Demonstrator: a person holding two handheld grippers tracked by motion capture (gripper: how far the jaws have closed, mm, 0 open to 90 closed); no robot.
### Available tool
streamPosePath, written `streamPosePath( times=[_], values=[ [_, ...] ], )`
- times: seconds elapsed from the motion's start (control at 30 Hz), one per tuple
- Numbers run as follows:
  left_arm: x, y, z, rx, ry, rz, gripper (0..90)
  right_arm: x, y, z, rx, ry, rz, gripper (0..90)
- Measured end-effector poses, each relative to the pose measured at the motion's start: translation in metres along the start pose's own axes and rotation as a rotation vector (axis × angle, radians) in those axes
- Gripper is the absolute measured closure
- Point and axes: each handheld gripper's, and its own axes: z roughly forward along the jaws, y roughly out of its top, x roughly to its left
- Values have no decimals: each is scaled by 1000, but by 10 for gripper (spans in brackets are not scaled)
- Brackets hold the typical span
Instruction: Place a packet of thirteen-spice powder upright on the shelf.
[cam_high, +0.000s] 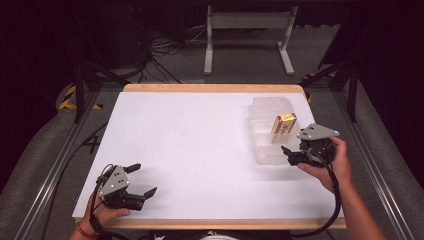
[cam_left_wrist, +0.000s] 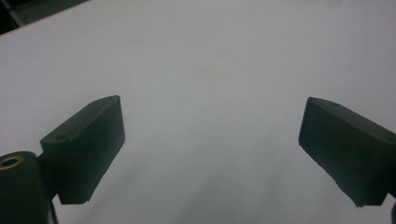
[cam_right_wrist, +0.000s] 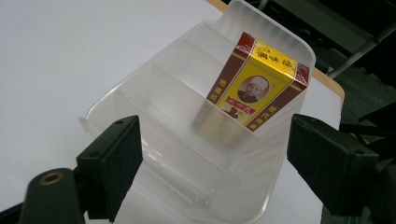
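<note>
Your left hand (cam_high: 102, 216) comes in at the near left corner of the table (cam_high: 190, 150), wrist just past the near edge, holding the left gripper (cam_high: 141, 180) low over the white surface with its grey plate up and its jaws pointing right, toward the middle of the table. Those jaws stand wide apart — in the left gripper view bare white tabletop (cam_left_wrist: 210, 93) lies between them and nothing is held.

Your right forearm runs in from the near right corner, angled up and to the left, and your right hand (cam_high: 334, 167) wraps the right gripper (cam_high: 289, 154) from behind. It points left at the near end of the clear plastic bin (cam_high: 260, 150), which sits on the right side of the table, toward the far edge. In the right gripper view its jaws are also spread wide and empty, framing the bin's (cam_right_wrist: 261, 196) near end.

A yellow and maroon box (cam_high: 283, 124) stands tilted in one of the bin's inner compartments — leaning toward the far wall, its printed face (cam_right_wrist: 257, 88) turned to your right gripper.
</note>
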Motion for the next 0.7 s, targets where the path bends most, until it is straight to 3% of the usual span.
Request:
streamPosePath(
  times=[0.43, 0.57, 0.7],
  values=[
    [0, 0, 0, 1, -3, -2, 78, 4, -18, -20, -23, 12, -29, 176],
    [2, 1, -1, -11, -1, -10, 78, 7, -27, -24, -9, -2, -63, 169],
    [1, 0, 0, 0, -4, -7, 77, 7, -34, -27, -9, 9, -54, 169]
  ],
)
